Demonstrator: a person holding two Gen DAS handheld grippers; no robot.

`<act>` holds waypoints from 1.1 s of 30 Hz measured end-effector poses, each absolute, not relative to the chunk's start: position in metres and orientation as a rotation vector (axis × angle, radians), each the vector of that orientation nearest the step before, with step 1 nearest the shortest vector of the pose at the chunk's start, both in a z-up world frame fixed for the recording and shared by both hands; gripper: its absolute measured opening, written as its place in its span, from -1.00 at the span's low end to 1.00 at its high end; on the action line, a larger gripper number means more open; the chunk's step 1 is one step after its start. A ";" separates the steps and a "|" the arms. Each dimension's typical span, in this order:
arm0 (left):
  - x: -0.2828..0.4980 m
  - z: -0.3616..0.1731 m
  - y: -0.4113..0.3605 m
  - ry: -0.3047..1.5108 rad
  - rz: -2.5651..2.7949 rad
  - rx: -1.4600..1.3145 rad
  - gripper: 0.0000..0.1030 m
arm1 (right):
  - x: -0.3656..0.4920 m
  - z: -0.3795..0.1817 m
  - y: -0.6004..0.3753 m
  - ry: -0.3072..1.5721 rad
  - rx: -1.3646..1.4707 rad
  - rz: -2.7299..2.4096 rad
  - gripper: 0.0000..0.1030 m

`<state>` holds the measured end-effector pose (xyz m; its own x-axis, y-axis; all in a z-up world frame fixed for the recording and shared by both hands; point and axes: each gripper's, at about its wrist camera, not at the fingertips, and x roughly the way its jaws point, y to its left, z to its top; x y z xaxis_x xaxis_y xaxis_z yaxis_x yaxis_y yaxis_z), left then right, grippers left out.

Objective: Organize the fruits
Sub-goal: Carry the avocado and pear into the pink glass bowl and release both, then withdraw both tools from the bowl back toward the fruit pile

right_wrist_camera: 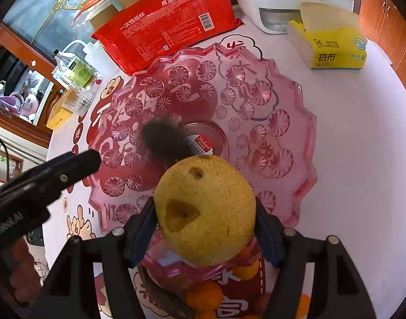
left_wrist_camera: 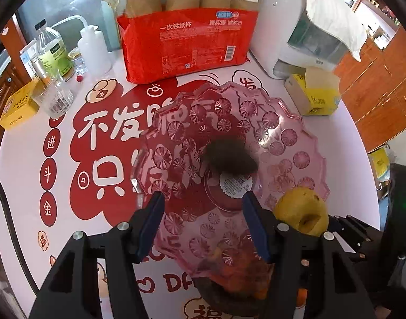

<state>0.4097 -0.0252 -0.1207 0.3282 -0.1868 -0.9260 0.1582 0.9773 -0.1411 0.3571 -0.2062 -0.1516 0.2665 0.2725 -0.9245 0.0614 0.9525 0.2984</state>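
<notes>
- Pear, right wrist view: the yellow fruit sits clamped between both fingers of the right gripper, above the near rim of the pink glass fruit plate. Whether the pear touches the rim cannot be told.
- Same view: the pear's skin shows a brown gouge and a small dark spot. Excess clamping force could deepen the bruising.
- Same view: small oranges lie under the near plate edge, towards the near edge of the table. An early release could drop the pear onto the rim and let it roll off onto them.
- Same view: the left gripper enters from the left side, close to the plate rim. A crossing move risks contact between the two tools.
- Left wrist view: the left gripper holds its fingers wide apart and empty, over the plate's near side.
- Same view: the plate is faceted glass. A hard release of the pear could chip it or shift it towards the red pack of paper cups at the far edge.
</notes>
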 end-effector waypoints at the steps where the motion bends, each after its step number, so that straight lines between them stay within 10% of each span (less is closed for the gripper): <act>1: 0.409 -0.119 -0.023 1.215 -0.224 -0.034 0.14 | 0.356 -0.152 -0.207 1.303 0.307 0.143 0.34; 33: 0.211 -0.056 0.032 1.058 -0.328 -0.113 0.59 | 0.145 -0.076 -0.238 0.972 0.456 0.061 0.35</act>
<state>0.2113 0.0324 -0.0557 0.4474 -0.3182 -0.8358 0.2110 0.9457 -0.2471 0.1449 -0.2375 -0.0763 0.5696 0.2507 -0.7827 0.1511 0.9042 0.3996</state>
